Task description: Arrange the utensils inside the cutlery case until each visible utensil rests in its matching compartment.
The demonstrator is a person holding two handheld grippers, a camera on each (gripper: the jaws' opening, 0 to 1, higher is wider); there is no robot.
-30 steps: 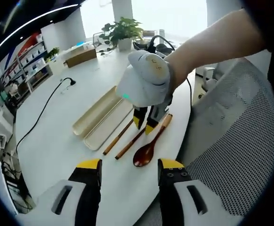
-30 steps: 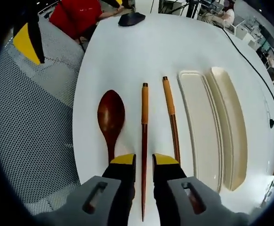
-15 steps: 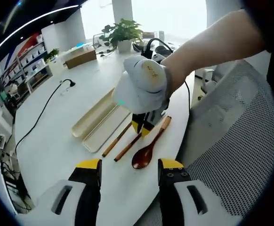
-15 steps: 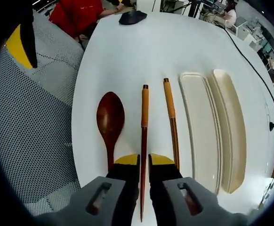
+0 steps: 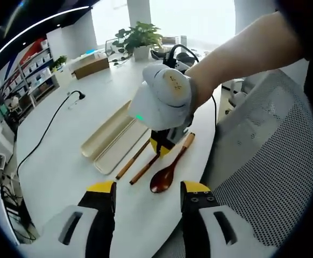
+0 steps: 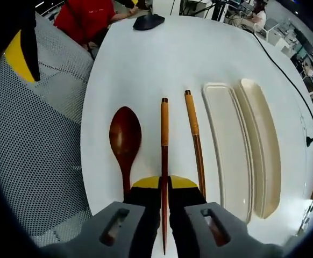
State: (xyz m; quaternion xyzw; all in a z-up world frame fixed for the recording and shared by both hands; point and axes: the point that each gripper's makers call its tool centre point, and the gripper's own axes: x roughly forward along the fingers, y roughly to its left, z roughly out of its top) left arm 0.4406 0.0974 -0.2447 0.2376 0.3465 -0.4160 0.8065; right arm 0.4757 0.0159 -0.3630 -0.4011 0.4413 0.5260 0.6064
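Cutlery case (image 6: pixel 241 156), a long, shallow, cream-coloured tray with rounded corners, lies open on the white table (image 6: pixel 146 64), and we see its matching half (image 6: pixel 267 150) lying alongside it, edge to edge. In the right gripper view we note three wooden utensils lying parallel on the bare tabletop beside the case, none of them inside it: a dark reddish spoon (image 6: pixel 125 138) with a smooth oval bowl, a middle chopstick (image 6: pixel 164 134) and a second chopstick (image 6: pixel 193 129) nearest the case. Each chopstick is slender, dark along its shaft and lighter orange toward its thick end. We find the right gripper (image 6: pixel 164 184) pinching the middle chopstick, its yellow-tipped black jaws pressed against the shaft from both sides. The left gripper view confirms this from the opposite side, with the right gripper's rounded white housing over the utensils and its jaws closed together at the chopstick. The left gripper (image 5: pixel 147 188) hovers above the table edge with its jaws spread wide apart, holding nothing. A grey mesh chair back (image 6: pixel 33 134) stands just off the table's edge. A black cable (image 5: pixel 49 126) trails across the far tabletop, and a potted green plant (image 5: pixel 137 36) stands at the far end.
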